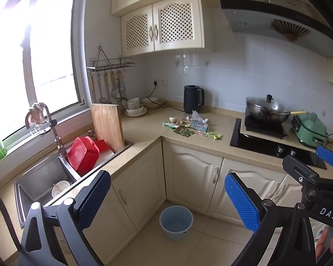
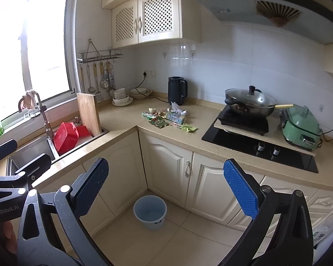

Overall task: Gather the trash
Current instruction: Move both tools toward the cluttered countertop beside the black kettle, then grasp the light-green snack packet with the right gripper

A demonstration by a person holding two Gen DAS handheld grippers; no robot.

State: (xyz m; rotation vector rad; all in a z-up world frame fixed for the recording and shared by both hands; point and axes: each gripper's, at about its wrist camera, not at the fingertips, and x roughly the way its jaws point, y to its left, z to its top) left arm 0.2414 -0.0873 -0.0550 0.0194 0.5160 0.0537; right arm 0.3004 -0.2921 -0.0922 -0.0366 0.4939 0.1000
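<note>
The surface (image 2: 122, 124) runs in an L around the corner. On its left arm sits the sink (image 2: 33, 150), a basket (image 2: 65, 136) in its right basin and a board (image 2: 88, 115) standing on edge against it. Bowls (image 2: 122, 97) stack behind, near the wall. The trash (image 2: 168, 119) lies heaped at the corner, just before the kettle (image 2: 177, 90). Right of the heap stands the hob (image 2: 255, 146), a wok (image 2: 250, 104) on it, a cooker (image 2: 300, 126) further right. Down on the floor, in the corner before the cabinets, stands the bucket (image 2: 149, 211).
</note>
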